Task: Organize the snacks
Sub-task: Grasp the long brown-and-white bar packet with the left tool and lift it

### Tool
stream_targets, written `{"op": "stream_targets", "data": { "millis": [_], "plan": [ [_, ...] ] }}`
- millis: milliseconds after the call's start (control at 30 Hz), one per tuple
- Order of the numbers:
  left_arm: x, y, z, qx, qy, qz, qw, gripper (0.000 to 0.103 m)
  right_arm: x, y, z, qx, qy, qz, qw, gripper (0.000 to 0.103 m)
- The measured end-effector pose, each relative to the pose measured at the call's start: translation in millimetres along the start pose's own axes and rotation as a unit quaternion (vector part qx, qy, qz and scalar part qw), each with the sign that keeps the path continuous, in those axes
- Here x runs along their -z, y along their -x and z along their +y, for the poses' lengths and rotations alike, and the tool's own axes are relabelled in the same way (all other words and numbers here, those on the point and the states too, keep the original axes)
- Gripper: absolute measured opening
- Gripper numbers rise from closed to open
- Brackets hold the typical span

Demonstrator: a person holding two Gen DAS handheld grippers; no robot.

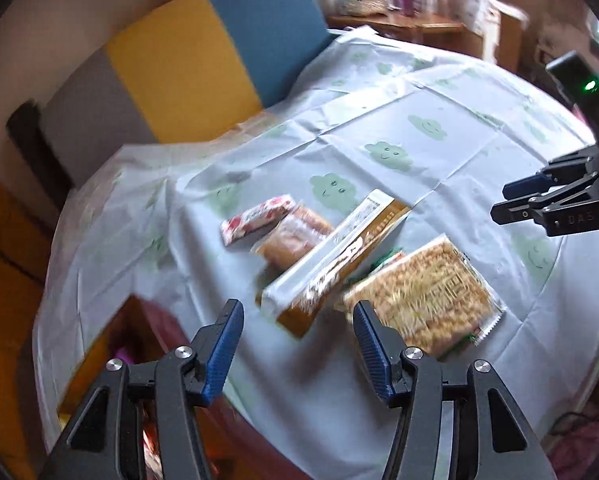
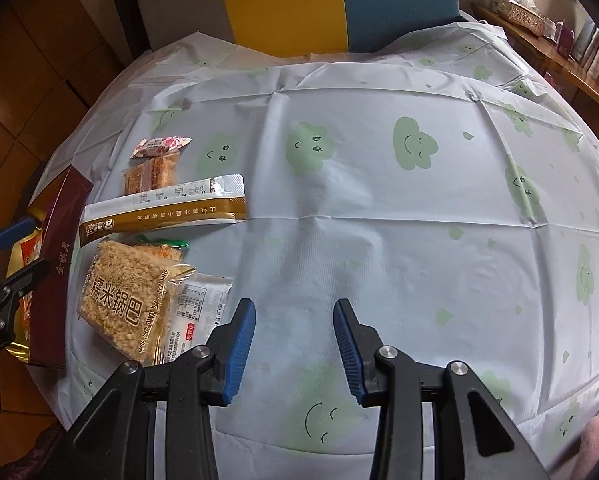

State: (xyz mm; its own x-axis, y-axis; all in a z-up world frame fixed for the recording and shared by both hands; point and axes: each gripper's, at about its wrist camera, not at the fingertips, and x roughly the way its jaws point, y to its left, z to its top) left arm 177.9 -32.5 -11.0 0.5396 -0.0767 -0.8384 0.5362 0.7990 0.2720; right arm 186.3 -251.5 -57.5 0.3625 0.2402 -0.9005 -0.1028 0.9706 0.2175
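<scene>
Your left wrist view is smeared by motion blur; the snack packets (image 1: 419, 300) just ahead of the left gripper (image 1: 297, 344) have streaked print you cannot read, and the far shelf (image 1: 399, 24) is soft; your right wrist view is sharp, and lettering on the rice cracker pack (image 2: 115, 296) left of the right gripper (image 2: 295, 344) reads cleanly; light is soft, dim daylight; the tablecloth (image 2: 379, 220) shows mild sheen, faint shadows; both views bow strongly, with dark corners.
</scene>
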Motion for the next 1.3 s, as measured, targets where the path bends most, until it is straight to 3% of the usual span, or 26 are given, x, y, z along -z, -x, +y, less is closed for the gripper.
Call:
{"op": "stream_targets", "data": {
  "millis": [200, 300, 467, 500, 733, 867, 1000, 1167, 1300],
  "plan": [
    [-29.0, -41.2, -23.4, 0.006, -0.103, 0.032, 0.9941, 0.058, -3.4, 3.9, 1.0, -0.012, -0.001, -0.008, 1.0, 0.041],
    [-35.3, -65.3, -32.3, 0.001, -0.13, 0.051, 0.9901, 0.059, -4.7, 7.2, 0.7, -0.019, -0.004, -0.015, 1.0, 0.041],
    [-45.5, -88.3, -29.6, 0.02, -0.123, 0.076, 0.9893, 0.057, -5.7, 9.9, -2.2, -0.027, -0.014, -0.02, 0.999, 0.041],
    [-45.3, -91.5, -30.5, 0.025, -0.12, 0.08, 0.9892, 0.05, -5.9, 9.2, -2.1, -0.027, -0.014, -0.019, 0.999, 0.041],
    [-40.2, -86.2, -35.0, 0.043, -0.108, 0.052, 0.9919, 0.03, -6.0, 5.8, -0.3, -0.019, -0.005, -0.015, 1.0, 0.041],
    [-36.2, -71.8, -24.7, 0.052, -0.045, 0.027, 0.9972, 0.02, -6.0, 6.7, -3.5, -0.015, -0.011, -0.02, 1.0, 0.041],
    [-32.4, -55.7, -14.4, 0.04, 0.014, 0.002, 0.9991, 0.02, -5.5, 7.1, -5.8, -0.005, -0.013, -0.022, 1.0, 0.041],
    [-16.4, -19.9, -7.9, 0.036, 0.07, -0.03, 0.9965, 0.02, -4.2, 7.0, -5.6, 0.003, -0.009, -0.02, 1.0, 0.041],
    [15.2, 18.1, -17.7, 0.037, 0.098, -0.052, 0.9932, 0.02, -3.3, 5.6, -3.8, 0.013, 0.0, -0.017, 1.0, 0.041]
  ]
}}
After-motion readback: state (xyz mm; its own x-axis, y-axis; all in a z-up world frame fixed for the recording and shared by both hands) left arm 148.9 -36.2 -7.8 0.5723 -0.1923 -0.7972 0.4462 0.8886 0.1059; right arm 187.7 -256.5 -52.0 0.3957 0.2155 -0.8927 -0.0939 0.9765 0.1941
